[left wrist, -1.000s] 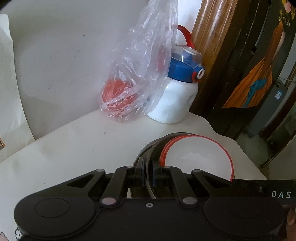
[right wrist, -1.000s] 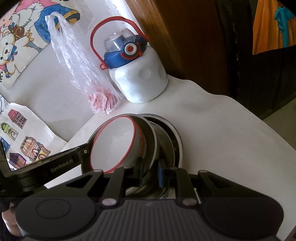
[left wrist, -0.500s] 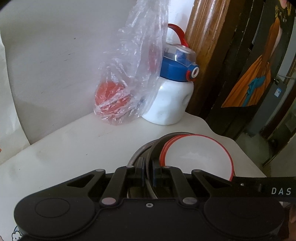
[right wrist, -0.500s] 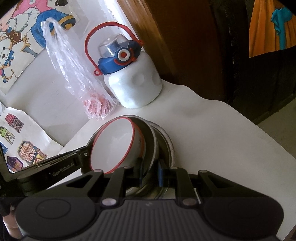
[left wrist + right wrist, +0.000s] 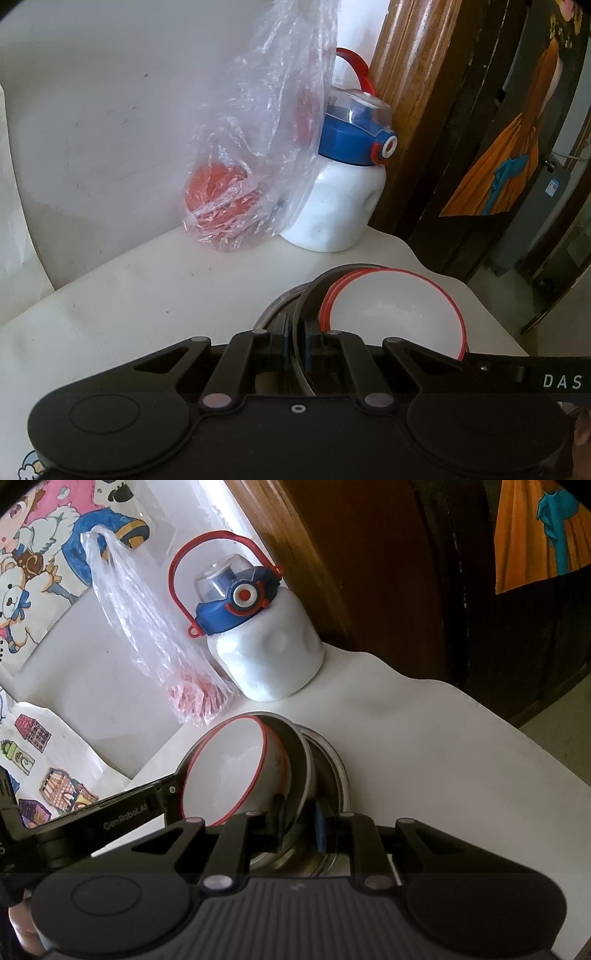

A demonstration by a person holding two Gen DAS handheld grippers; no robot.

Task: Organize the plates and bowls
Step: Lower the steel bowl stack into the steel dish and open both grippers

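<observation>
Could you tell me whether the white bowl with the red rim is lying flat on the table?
No, the white bowl is tilted on its side, nested in a steel bowl above the table.

Black left gripper (image 5: 294, 345), "DAS" lettering, silver rivets, right gripper (image 5: 298, 825) ribbed grey housing, blue pad, "GenRoboAI" mark

White bowl with a red rim (image 5: 397, 314), glossy inside, tipped up on edge with its mouth facing sideways; a second red rim shows just behind the first, so possibly two nested. It sits inside a dark steel bowl (image 5: 301, 764), likewise tilted. Both lean in a shallow steel plate (image 5: 341, 775) lying flat on the white table. Faint printed pattern on the white bowl's outer wall
</observation>
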